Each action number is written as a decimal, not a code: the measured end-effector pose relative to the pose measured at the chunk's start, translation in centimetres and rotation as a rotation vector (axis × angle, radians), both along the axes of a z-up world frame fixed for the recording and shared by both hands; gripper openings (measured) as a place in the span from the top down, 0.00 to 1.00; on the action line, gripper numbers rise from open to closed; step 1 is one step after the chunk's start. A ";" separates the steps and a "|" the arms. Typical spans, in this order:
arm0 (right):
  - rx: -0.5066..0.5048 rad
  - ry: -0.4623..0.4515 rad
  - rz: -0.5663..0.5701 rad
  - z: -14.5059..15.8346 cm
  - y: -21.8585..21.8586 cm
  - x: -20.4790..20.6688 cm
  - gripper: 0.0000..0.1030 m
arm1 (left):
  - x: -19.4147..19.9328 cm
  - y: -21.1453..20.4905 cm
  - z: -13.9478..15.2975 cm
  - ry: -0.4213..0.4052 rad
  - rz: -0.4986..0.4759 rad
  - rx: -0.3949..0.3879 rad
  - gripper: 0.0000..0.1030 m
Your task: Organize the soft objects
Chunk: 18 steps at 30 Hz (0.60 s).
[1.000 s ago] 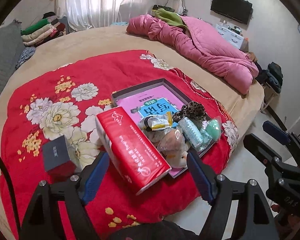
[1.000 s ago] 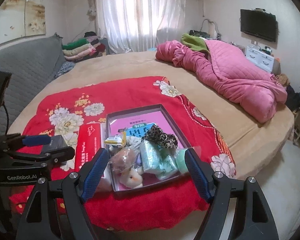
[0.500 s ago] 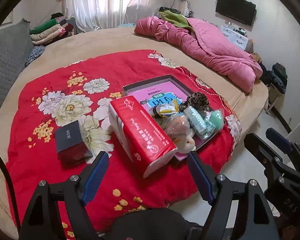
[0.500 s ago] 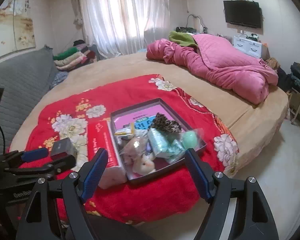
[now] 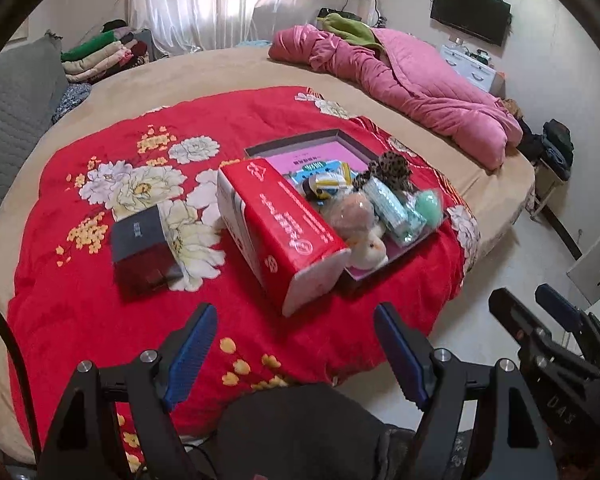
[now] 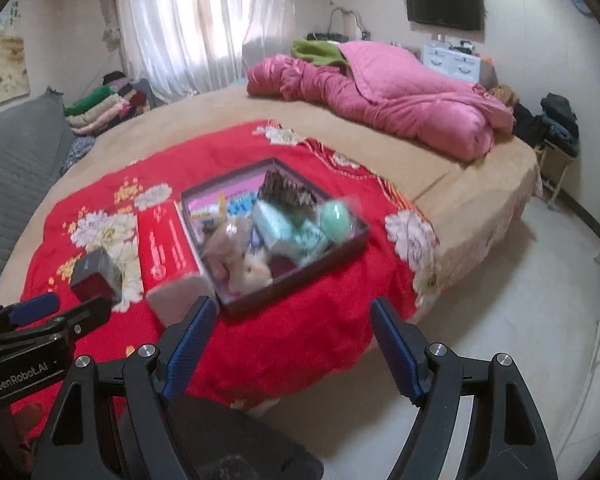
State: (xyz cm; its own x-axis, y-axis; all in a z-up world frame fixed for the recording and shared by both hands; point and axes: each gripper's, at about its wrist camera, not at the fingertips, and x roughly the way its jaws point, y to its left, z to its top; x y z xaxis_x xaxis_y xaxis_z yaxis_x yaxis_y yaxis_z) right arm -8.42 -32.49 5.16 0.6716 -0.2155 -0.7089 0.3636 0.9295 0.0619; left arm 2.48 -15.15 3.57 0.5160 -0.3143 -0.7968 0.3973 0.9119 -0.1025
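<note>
Tray (image 5: 260, 148), perhaps six soft items.

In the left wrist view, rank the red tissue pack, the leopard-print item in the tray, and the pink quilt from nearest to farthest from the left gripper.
1. Red tissue pack, on the red blanket, just ahead.
2. Leopard-print item, in the tray, right of centre.
3. Pink quilt, on the bed's far right side.

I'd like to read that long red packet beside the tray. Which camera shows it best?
The left wrist view: the red packet lies sharp and near the middle, its top, side and white end all visible. In the right wrist view it is blurred, seen end-on, partly behind the tray and a finger.
</note>
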 end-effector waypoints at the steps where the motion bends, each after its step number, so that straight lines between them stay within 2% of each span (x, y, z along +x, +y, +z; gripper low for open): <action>1: -0.003 0.009 0.005 -0.1 0.2 -0.2 0.22 | -0.2 0.0 -0.1 -0.004 0.002 0.007 0.23; 18: 0.003 0.006 0.047 -0.5 1.2 -0.5 0.22 | -0.8 1.0 -0.5 -0.003 0.019 0.025 0.23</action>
